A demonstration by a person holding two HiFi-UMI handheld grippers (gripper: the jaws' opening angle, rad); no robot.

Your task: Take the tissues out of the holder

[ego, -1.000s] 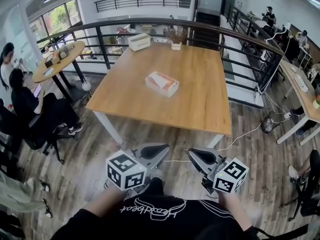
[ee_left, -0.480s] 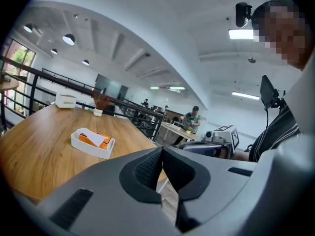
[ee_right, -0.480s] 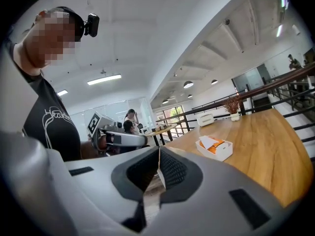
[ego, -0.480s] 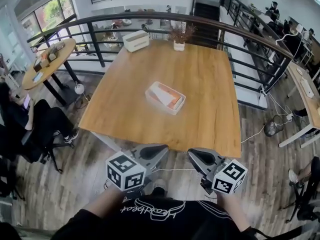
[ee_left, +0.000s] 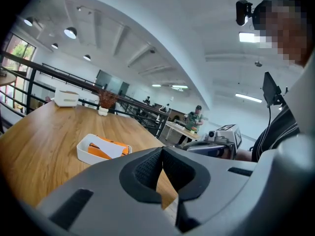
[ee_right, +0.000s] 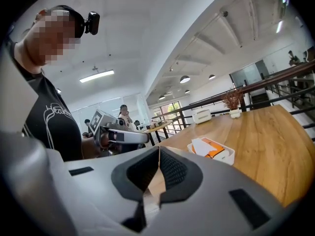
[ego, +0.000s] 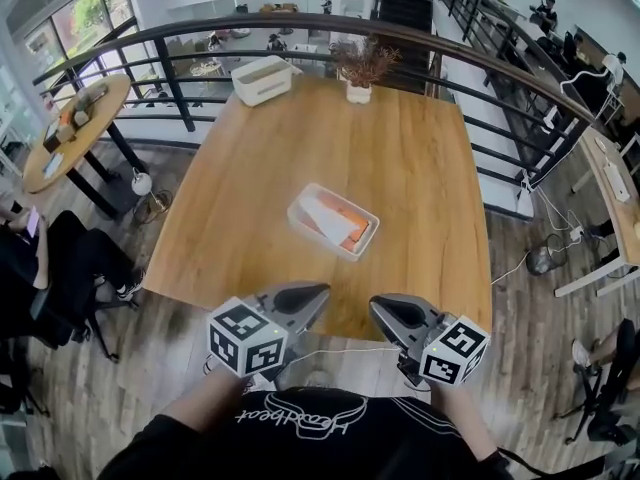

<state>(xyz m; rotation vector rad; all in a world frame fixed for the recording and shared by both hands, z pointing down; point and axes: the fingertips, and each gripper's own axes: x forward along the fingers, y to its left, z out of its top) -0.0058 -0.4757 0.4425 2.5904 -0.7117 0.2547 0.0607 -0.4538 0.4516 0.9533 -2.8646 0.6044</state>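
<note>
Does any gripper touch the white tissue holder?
No, the left gripper and right gripper are at the near edge of the table, away from the holder.

Square table [ego: 420,168]: one, in the middle.
Round table [ego: 70,128]: one, at 10 o'clock.
Holder [ego: 303,201]: one, at the square table's centre.
Tissue pack [ego: 350,220]: one, orange, in the holder.
White box [ego: 262,79]: one, at the table's 11 o'clock.
Potted plant [ego: 358,73]: one, at its 12 o'clock.
Grippers: two, left gripper [ego: 322,291] at 7 o'clock and right gripper [ego: 374,306] at 5 o'clock.
Marker cubes [ego: 247,336]: two, one on each gripper.
</note>
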